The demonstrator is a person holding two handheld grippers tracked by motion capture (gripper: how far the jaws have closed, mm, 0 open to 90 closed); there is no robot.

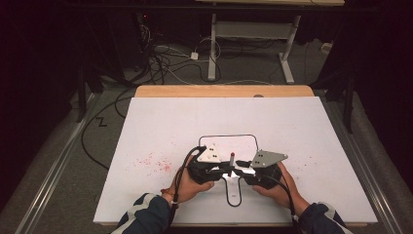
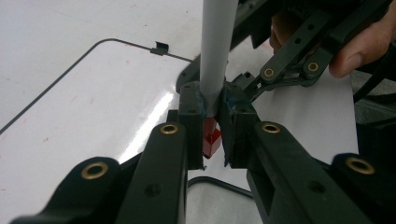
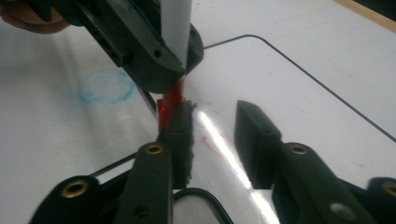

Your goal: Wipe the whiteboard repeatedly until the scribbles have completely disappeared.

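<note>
A marker (image 2: 215,51) with a pale barrel stands upright over the white board (image 1: 170,126). My left gripper (image 2: 212,126) is shut on the barrel just above the red cap (image 2: 211,137), which points down. In the high view the marker (image 1: 232,158) rises between the two grippers near the board's front middle, with a red tip on top. My right gripper (image 3: 215,135) is open. Its left finger (image 3: 180,135) stands right beside the red cap (image 3: 170,100), while the other finger is well apart from it. The left gripper (image 1: 228,170) and right gripper (image 1: 239,171) meet tip to tip.
A thin black outline (image 1: 229,136) is drawn on the board under the grippers. Red ink specks (image 1: 156,161) lie to the left and a blue scribbled circle (image 3: 105,86) is nearby. The wooden table edge (image 1: 224,91) shows behind, with cables (image 1: 165,63) on the floor beyond.
</note>
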